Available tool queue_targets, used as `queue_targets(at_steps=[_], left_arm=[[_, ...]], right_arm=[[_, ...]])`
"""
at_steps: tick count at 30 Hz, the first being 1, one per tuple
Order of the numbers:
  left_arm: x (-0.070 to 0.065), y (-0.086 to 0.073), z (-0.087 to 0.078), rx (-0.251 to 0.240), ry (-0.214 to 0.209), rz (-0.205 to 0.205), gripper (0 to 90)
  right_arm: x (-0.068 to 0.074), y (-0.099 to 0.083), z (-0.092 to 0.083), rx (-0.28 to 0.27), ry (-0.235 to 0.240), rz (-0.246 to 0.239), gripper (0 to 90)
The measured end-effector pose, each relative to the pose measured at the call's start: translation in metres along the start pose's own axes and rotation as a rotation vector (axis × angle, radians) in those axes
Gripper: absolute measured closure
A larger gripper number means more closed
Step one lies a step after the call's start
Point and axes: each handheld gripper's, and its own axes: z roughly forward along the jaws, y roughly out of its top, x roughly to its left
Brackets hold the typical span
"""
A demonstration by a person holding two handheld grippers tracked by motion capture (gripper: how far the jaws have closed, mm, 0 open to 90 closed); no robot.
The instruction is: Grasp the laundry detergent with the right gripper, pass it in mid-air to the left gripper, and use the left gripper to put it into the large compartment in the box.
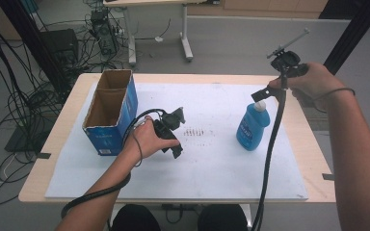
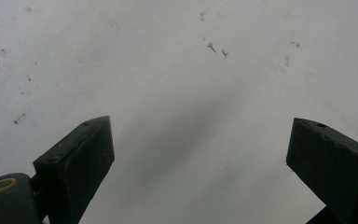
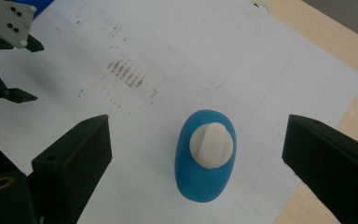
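A blue bottle [image 1: 253, 126] with a white cap stands upright on the white mat [image 1: 212, 159], right of the middle. My right gripper [image 1: 266, 94] hangs just above and behind its cap, held from the right by a hand. In the right gripper view the bottle [image 3: 204, 184] is seen from above, and the right gripper [image 3: 196, 126] is open, its jaws wide to either side and well clear of it. My left gripper [image 1: 179, 134] rests low over the mat beside the box. The left gripper [image 2: 198, 158] is open with only bare mat between its jaws.
An open-topped blue cardboard box [image 1: 111, 110] stands at the mat's left edge, close to the left hand. A patch of brown marks [image 1: 196, 132] lies mid-mat. The wooden table edge [image 1: 313, 144] runs right of the bottle. Cables trail from both grippers towards the front.
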Motion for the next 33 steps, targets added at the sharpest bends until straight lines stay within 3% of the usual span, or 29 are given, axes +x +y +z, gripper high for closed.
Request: queue_targets(at_steps=[6,17,33], left_arm=[[0.0,0.001,0.0,0.001,-0.005,0.0,7.8],[-0.002,0.003,-0.002,0.002,0.0,0.008,7.8],[-0.004,0.006,-0.002,0.004,-0.005,0.013,7.8]], right_arm=[[-0.006,-0.008,0.0,0.001,-0.006,0.034,7.8],[-0.011,-0.017,0.003,0.003,-0.004,0.053,7.6],[-0.011,-0.029,0.015,0.024,-0.003,0.051,7.5]])
